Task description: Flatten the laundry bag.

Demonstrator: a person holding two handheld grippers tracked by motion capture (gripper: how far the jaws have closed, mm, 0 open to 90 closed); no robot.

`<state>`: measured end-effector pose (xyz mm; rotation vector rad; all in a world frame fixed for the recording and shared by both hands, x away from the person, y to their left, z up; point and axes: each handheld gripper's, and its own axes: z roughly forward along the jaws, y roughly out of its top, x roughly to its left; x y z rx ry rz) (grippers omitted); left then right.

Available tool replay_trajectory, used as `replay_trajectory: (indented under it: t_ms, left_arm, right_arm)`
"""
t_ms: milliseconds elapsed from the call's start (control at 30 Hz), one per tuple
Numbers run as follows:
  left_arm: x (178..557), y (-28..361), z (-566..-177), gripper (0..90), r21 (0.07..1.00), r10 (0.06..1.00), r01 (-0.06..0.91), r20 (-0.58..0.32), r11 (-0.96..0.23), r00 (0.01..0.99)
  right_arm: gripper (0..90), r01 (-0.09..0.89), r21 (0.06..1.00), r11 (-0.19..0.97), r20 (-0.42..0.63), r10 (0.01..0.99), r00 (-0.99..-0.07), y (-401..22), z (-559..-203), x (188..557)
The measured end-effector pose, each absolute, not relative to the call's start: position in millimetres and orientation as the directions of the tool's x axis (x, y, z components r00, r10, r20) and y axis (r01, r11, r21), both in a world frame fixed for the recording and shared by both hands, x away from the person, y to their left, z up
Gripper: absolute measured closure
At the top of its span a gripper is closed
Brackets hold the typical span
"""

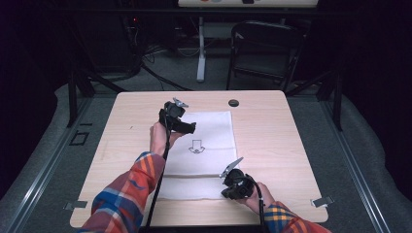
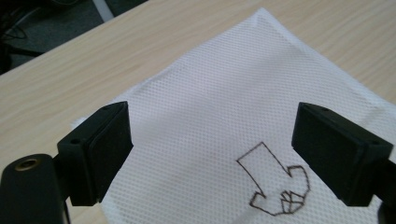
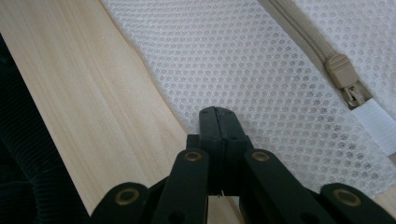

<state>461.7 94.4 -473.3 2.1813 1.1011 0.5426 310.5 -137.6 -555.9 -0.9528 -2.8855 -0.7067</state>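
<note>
High view first: a white mesh bag point(image 1: 201, 145) lies flat in the middle of a light wooden table point(image 1: 272, 121), with an arrow drawing point(image 1: 196, 146) printed on its upper panel and a zipper line crossing it near the person's edge. The left gripper point(image 1: 187, 127) hovers over the far left part of the bag, held by a hand point(image 1: 159, 135) in a plaid sleeve point(image 1: 126, 194). The left gripper view shows the left gripper point(image 2: 212, 156) with its jaws spread wide, nothing between them; below the gap lies the bag's point(image 2: 243, 107) weave and the arrow drawing point(image 2: 276, 182), and one corner of the bag points toward the table's far edge. The right gripper point(image 1: 228, 187) sits at the near right corner of the bag. In the right gripper view, the right gripper point(image 3: 218, 122) has its jaws pressed together, their tips resting at the bag's point(image 3: 243, 70) edge just beside the bare wood; whether any mesh is pinched between them I cannot tell. A beige zipper pull point(image 3: 343, 77) lies farther along the bag, apart from the jaws.
</note>
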Motion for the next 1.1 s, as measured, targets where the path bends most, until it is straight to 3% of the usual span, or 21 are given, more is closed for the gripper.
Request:
replay_trajectory:
  t_ms: [100,267,500,667,833,1100]
  left_arm:
    - [453.2,95.1,-474.9,10.8,0.687,0.806,0.561,0.061,-0.462,0.589]
    - [440.0,98.3,-476.8,9.8,0.678,0.784,0.567,0.024,-0.469,0.620]
    - [420.5,103.8,-482.8,9.7,0.673,0.759,0.569,-0.016,-0.473,0.651]
    - [408.9,104.1,-487.2,9.5,0.672,0.737,0.566,-0.042,-0.478,0.674]
    - [402.3,100.4,-488.2,9.2,0.669,0.718,0.556,-0.048,-0.494,0.695]
    - [393.0,92.1,-493.1,9.0,0.656,0.682,0.544,-0.061,-0.523,0.729]
  right_arm:
    - [90.0,0.570,0.411,0.712,0.155,0.561,-0.813,-136.9,-556.0,310.1]
    - [75.6,0.555,0.436,0.708,0.171,0.541,-0.824,-137.5,-549.8,308.8]
    - [38.8,0.570,0.471,0.673,0.159,0.571,-0.806,-144.5,-538.7,311.4]
    - [20.7,0.577,0.476,0.664,0.141,0.589,-0.795,-149.3,-537.6,313.7]
    - [14.8,0.583,0.478,0.657,0.130,0.603,-0.787,-154.1,-535.8,316.1]
    - [15.3,0.590,0.473,0.654,0.106,0.623,-0.775,-162.0,-534.5,321.0]
